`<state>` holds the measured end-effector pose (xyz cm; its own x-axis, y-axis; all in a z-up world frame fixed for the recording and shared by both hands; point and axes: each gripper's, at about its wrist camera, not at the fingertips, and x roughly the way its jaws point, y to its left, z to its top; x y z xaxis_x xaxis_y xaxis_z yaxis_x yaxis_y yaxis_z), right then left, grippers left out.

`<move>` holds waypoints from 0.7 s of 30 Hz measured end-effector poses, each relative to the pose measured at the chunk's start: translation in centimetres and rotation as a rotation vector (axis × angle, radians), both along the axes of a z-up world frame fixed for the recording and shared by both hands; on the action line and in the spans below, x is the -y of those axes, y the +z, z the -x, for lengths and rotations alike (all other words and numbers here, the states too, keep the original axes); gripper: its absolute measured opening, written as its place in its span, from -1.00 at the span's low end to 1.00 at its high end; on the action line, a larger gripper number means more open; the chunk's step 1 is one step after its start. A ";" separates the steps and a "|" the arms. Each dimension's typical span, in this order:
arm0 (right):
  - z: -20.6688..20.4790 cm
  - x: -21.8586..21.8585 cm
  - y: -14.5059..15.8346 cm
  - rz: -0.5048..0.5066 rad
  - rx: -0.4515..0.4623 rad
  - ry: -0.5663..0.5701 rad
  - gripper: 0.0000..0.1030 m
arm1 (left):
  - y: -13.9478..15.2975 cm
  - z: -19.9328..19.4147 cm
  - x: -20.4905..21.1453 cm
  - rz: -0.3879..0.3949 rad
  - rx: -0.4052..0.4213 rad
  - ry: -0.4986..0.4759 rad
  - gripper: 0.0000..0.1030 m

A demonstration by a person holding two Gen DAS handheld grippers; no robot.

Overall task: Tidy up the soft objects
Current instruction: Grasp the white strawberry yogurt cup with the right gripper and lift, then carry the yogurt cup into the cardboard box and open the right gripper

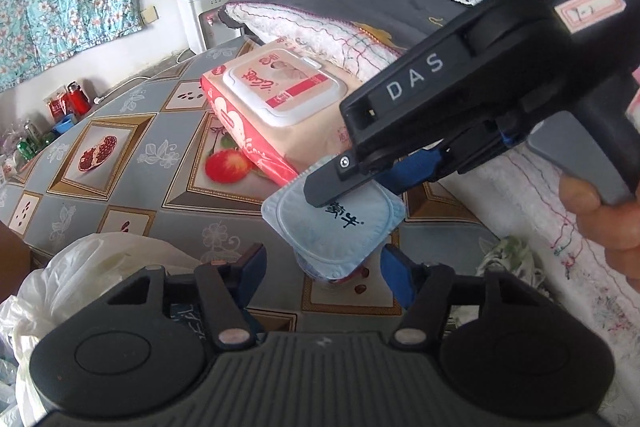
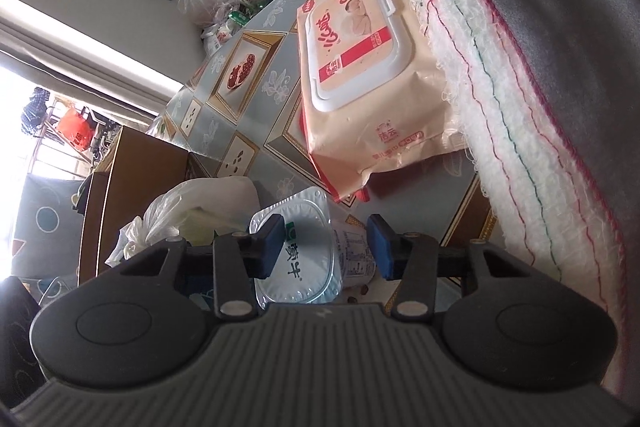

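Judging progress as early: nothing here looks sorted into a final place yet. Yogurt cup [image 1: 340, 231] with a pale blue foil lid sits on the desk [image 1: 132, 195], under a fruit-print cloth, and the right gripper [image 2: 326, 245] is tipped over it with its fingers [image 2: 272, 245] apart, one either side of the cup; no clamp visible, and contact with the cup walls cannot be told for sure. In the left wrist view that same right gripper comes in from 2 o'clock, its lower finger lying across the foil lid. Left gripper [image 1: 322, 273] hovers near, fingers apart, the cup between its pads and slightly beyond, holding nothing. Wet-wipes pack [image 1: 280, 107], peach with a white flip lid, lies at 12 o'clock of the cup, its far end touching the folded quilt [image 1: 360, 7], grey with white fringe, which takes up the desk from 12 to 3 o'clock. White plastic bag [image 1: 92, 267] slumps at 9 o'clock, off the desk's near edge; whether it is the destination is unclear. Remaining, by my reading: the cup still to be gripped and placed, wipes and quilt untouched.
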<state>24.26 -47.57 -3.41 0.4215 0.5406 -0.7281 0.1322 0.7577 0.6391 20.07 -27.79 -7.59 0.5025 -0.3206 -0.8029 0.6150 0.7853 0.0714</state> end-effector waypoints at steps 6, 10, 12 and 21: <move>0.0 0.4 0.0 -0.039 0.000 0.006 -0.37 | -1.0 -0.7 0.9 -0.023 0.002 0.002 0.09; -0.1 0.2 0.0 -0.048 0.003 0.009 -0.38 | -1.0 -1.0 1.1 -0.003 -0.009 0.003 0.00; 0.0 0.1 0.1 -0.045 0.008 0.009 -0.40 | -1.0 -1.1 1.0 0.005 -0.019 0.013 -0.01; 0.4 -0.7 1.8 -0.028 0.036 0.000 -0.43 | 0.6 -0.9 0.4 0.055 -0.024 0.040 -0.02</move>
